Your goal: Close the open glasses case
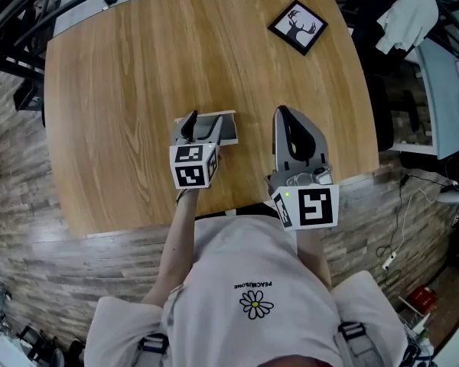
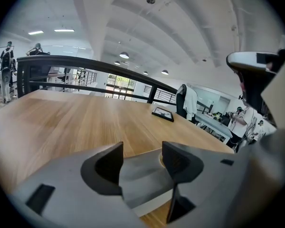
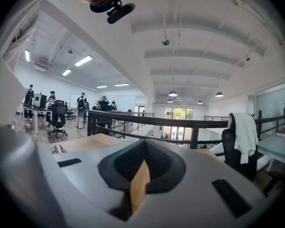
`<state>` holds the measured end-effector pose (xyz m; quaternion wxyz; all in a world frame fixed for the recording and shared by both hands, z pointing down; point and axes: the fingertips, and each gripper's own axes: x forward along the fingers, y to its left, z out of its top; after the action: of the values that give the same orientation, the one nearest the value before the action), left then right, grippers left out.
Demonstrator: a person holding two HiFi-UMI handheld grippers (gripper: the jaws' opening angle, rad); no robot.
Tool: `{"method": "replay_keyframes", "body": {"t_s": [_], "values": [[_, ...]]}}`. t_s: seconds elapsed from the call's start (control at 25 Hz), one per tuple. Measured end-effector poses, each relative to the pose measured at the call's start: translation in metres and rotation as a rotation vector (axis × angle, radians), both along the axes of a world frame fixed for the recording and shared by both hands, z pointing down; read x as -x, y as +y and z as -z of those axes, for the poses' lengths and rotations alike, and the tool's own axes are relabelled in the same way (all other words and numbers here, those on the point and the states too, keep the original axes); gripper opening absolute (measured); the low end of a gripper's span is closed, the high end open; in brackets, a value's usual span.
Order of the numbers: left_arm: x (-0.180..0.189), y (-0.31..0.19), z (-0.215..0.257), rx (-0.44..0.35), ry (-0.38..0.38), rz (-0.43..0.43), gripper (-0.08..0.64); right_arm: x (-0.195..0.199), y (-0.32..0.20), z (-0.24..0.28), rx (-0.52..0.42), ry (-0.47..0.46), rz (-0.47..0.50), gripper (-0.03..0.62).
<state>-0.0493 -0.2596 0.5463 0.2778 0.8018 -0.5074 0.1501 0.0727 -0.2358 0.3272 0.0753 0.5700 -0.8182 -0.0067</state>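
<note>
The left tool [image 2: 142,161], jaws apart, sits over the grey rectangular glasses case [image 1: 225,128] lying flat on the wooden surface [image 1: 138,67], while the right tool [image 3: 141,175], jaws together, holds nothing; closing appears nearly complete.

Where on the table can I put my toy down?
The table is bare along its left side, and in the middle between the glasses case and the deer picture. The front edge is crowded: left gripper, right gripper and the case.
</note>
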Motion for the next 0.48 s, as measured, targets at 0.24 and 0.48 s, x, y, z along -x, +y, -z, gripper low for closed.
{"method": "replay_keyframes", "body": {"t_s": [0.24,0.48], "values": [[-0.002,0.002,-0.001,0.003,-0.015,-0.013,0.256,0.0,0.001,-0.005,0.011,0.006,0.007,0.008],[-0.004,0.011,-0.001,0.022,-0.023,-0.033,0.256,0.01,0.0,-0.007,0.013,0.007,0.04,0.008]]}}
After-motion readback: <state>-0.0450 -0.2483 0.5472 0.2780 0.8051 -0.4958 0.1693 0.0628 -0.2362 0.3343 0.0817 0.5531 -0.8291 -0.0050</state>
